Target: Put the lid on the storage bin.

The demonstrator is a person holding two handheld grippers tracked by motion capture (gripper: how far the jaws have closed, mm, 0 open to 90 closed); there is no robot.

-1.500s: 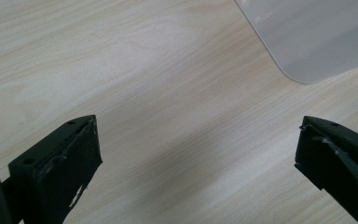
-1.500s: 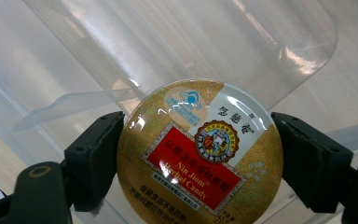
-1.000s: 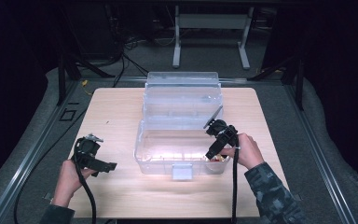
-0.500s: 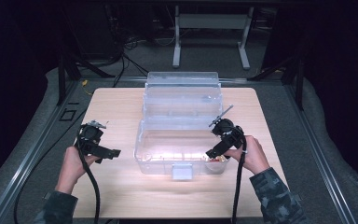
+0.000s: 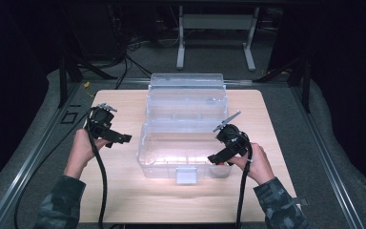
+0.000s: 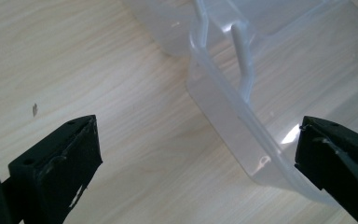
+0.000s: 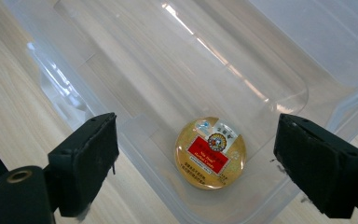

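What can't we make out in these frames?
- Print on the round gold tin: too small and soft to read, right gripper view.
- The tin in the high view: blurred behind the right gripper and the clear box wall.
- Box front latch, high view: washed out by glare, so open or fastened is unclear.
- Left gripper jaws, high view: too small to judge the gap; its own view shows them wide apart.

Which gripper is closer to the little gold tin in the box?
Right. The right gripper hangs open above the gold tin in the clear box; the left gripper is outside its far side.
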